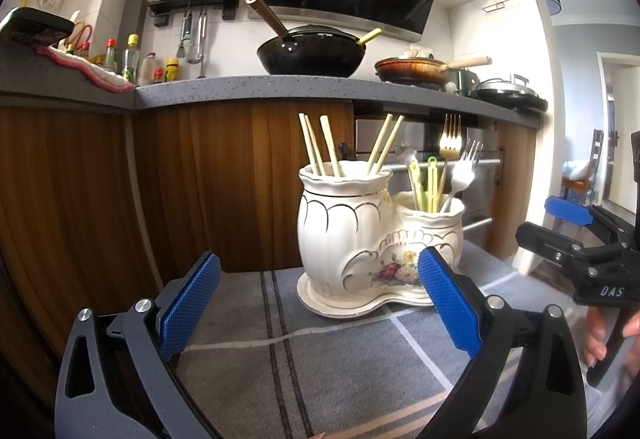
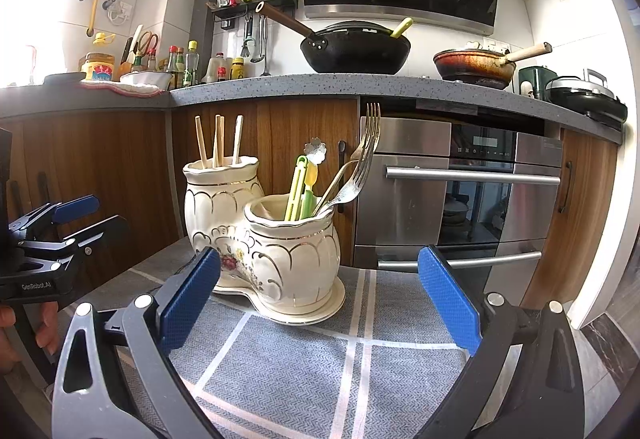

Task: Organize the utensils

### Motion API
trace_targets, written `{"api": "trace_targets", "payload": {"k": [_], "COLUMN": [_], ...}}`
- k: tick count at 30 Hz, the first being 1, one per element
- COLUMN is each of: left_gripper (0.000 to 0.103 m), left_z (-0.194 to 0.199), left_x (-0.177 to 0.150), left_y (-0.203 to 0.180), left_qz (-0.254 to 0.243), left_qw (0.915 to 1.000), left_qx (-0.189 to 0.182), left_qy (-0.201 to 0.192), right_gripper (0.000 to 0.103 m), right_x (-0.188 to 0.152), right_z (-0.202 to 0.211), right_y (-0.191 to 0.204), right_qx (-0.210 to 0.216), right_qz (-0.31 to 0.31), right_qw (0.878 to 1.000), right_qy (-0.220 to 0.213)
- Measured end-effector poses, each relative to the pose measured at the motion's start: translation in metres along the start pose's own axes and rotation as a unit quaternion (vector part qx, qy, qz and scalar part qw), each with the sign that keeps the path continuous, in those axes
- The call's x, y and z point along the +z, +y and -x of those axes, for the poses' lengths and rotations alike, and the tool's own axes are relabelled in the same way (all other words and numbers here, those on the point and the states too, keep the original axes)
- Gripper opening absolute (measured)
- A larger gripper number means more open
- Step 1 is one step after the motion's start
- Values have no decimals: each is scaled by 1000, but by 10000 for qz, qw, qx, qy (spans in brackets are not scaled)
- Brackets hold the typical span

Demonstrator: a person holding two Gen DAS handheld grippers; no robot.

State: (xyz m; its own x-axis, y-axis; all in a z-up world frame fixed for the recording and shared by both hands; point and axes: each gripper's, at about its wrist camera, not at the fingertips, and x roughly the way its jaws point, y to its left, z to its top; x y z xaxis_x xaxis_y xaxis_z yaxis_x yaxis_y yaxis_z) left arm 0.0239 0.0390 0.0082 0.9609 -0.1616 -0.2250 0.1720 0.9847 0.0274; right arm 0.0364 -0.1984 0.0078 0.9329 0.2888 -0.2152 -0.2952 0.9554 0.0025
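Grey cloth; both tongs level, spread, empty.

The holder hides the lower ends of the chopsticks and forks; the tabletop's near edge is cut off.

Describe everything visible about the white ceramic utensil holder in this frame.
The utensil holder is glossy cream ceramic with gold scalloped trim and a painted flower spray: a taller and a shorter jar joined on one shared base, standing upright on the grey checked cloth. The taller jar holds wooden chopsticks; the shorter holds two metal forks and green and yellow plastic utensils. Neither the left gripper nor the right gripper, both open, touches it.
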Motion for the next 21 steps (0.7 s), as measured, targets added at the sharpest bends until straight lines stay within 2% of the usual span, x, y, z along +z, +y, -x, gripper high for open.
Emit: {"api": "trace_targets", "payload": {"k": [21], "left_gripper": [98], "left_z": [-1], "left_x": [0], "left_y": [1], "left_qz": [4], "left_qw": [10000], "left_qx": [-1], "left_qy": [9], "right_gripper": [97], "right_x": [-2], "right_z": [1], "right_y": [-3], "right_qx": [1], "right_qz": [-6], "right_qw": [10000], "right_qy": [17]}}
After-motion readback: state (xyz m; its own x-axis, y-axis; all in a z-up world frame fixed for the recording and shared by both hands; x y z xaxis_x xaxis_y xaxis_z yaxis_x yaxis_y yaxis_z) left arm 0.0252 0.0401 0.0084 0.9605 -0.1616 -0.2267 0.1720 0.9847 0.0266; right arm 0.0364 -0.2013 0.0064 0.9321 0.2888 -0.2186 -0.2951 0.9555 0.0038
